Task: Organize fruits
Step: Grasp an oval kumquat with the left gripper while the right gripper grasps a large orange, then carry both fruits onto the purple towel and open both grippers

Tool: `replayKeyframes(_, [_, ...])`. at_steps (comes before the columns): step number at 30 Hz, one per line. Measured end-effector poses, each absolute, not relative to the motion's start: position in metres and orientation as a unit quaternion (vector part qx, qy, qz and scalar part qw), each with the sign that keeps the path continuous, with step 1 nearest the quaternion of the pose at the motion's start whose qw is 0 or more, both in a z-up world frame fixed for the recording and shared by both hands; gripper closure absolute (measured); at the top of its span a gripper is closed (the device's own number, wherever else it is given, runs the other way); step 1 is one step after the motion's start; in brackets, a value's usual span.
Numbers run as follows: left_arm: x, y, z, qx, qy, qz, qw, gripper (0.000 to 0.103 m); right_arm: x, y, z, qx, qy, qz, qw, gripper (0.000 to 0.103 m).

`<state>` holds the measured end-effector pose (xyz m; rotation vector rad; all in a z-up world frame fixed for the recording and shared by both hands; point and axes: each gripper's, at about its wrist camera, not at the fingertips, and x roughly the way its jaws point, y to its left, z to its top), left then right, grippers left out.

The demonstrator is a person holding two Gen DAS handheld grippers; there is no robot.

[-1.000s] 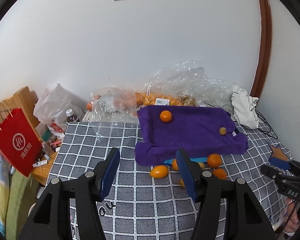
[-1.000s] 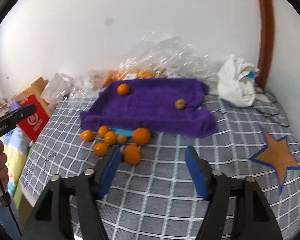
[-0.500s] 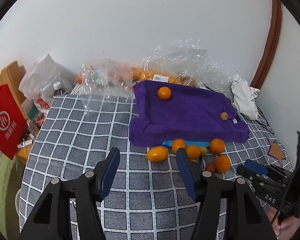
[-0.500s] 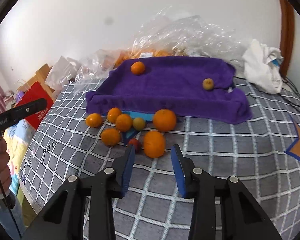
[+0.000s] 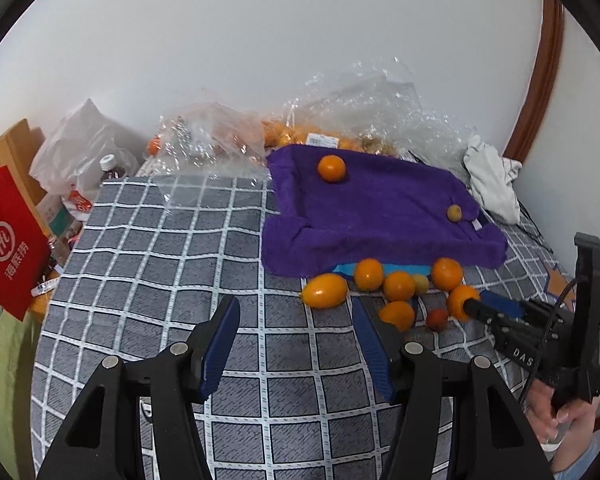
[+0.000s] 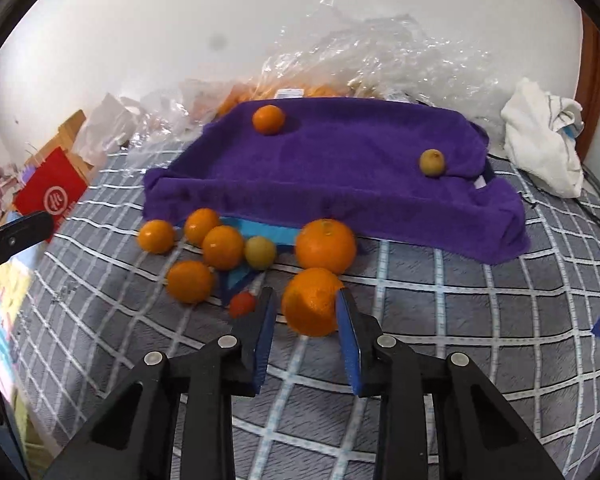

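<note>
A purple towel [image 6: 340, 168] lies over a tray on the checked cloth, with an orange [image 6: 269, 119] and a small yellow-green fruit [image 6: 432, 163] on it. Several oranges lie loose in front of it, along with a green-yellow fruit [image 6: 260, 252] and a small red fruit [image 6: 242, 304]. My right gripper [image 6: 306, 294] is closing around the nearest orange [image 6: 312, 304]; the right pad touches it and a thin gap shows at the left pad. My left gripper [image 5: 293, 304] hangs open and empty over the cloth, left of the oval orange fruit [image 5: 325, 290]. In the left wrist view the right gripper [image 5: 470, 306] reaches that front orange [image 5: 460, 298].
Crumpled clear plastic bags [image 5: 360, 120] holding more fruit lie behind the towel [image 5: 380, 220]. A white cloth [image 6: 540, 136] sits at the back right. A red paper bag [image 5: 8, 240], a bottle [image 5: 110, 166] and white bags stand off the left edge. A hand [image 5: 560, 420] holds the right gripper.
Both grippers have come down and closer to the loose fruit. The right jaws have narrowed from wide to close around the front orange. The left jaws keep the same gap.
</note>
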<state>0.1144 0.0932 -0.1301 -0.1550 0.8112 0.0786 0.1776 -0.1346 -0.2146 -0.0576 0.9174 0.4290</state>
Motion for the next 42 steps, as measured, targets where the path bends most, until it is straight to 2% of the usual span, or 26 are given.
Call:
replayKeyframes(9, [0.137,0.096,-0.146,-0.107,0.401,0.010,0.910,0.047,0.192,-0.146,-0.228,0.011,0.462,0.229,0.857,0.064])
replayKeyframes(12, [0.139,0.094,-0.152,-0.116,0.406,0.003,0.907,0.047,0.195,-0.144,-0.236,0.028,0.485,0.248,0.838,0.066])
replayKeyframes(17, [0.150,0.092,-0.166,-0.118,0.421,0.004,0.899,0.047,0.188,-0.139,-0.234,0.007,0.465,0.245,0.851,0.068])
replayKeyframes(27, [0.181,0.076,-0.193,-0.079,0.450,0.016,0.889,0.047,0.187,-0.175,-0.216,0.037,0.436,0.221,0.872,0.068])
replayKeyframes(29, [0.184,0.074,-0.198,-0.078,0.455,0.013,0.887,0.054,0.188,-0.182,-0.211,0.041,0.431,0.214,0.875,0.068])
replayKeyframes(30, [0.187,0.072,-0.200,-0.076,0.458,0.015,0.886,0.060,0.188,-0.186,-0.207,0.042,0.429,0.210,0.878,0.068])
replayKeyframes(36, [0.185,0.073,-0.193,-0.079,0.448,0.009,0.890,0.062,0.191,-0.201,-0.185,0.039,0.406,0.192,0.893,0.068])
replayKeyframes(42, [0.182,0.084,-0.152,-0.091,0.410,0.011,0.907,0.062,0.206,-0.204,-0.165,0.030,0.384,0.180,0.905,0.068])
